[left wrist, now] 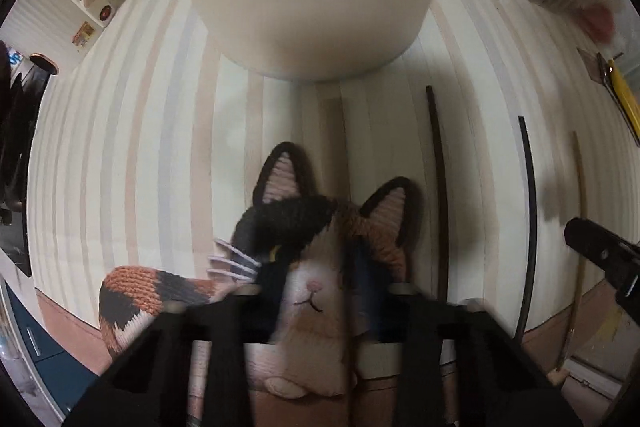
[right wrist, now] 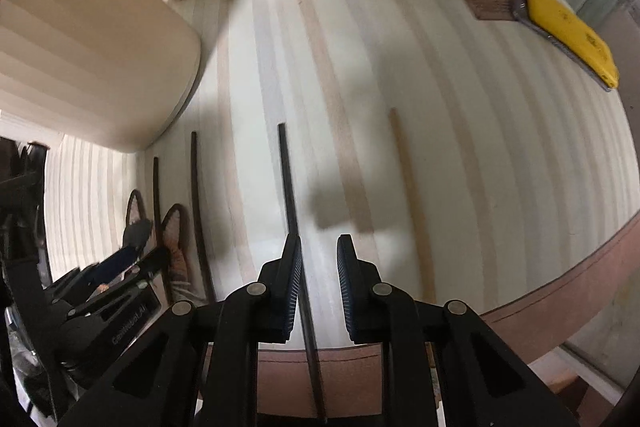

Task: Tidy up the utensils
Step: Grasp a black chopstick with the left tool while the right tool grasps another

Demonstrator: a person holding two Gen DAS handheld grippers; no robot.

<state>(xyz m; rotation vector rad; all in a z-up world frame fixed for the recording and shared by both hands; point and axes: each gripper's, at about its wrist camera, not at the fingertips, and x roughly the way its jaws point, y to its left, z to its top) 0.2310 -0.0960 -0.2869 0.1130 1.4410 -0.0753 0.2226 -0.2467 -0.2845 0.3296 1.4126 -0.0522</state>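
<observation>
Starting at the left of the striped tablecloth point(right wrist: 460, 131), a tall cream container point(right wrist: 96, 39) is seen standing upright near the far edge, and in front of it a knitted calico cat holder point(left wrist: 316, 279) lies flat. The left gripper point(left wrist: 316, 299) is pointed straight down over the cat's face with its jaws drawn almost together; the fingers are blurred, so whether the fabric is actually pinched cannot be told. To the right of the cat, dark chopsticks point(right wrist: 198, 211) are laid roughly parallel and apart from one another, each with its long axis running from the near table edge toward the far side. Further right, one black chopstick point(right wrist: 292, 211) passes between the jaws of the right gripper point(right wrist: 318, 287); its length runs along the fingers, not across them, and it lies against the left pad while a clear gap remains at the right pad, so it is not yet clamped. Just beyond, a pale wooden chopstick point(right wrist: 412, 203) lies alone. The right hand is judged nearer to both. A yellow-cased phone point(right wrist: 568, 31) rests at the far right.
</observation>
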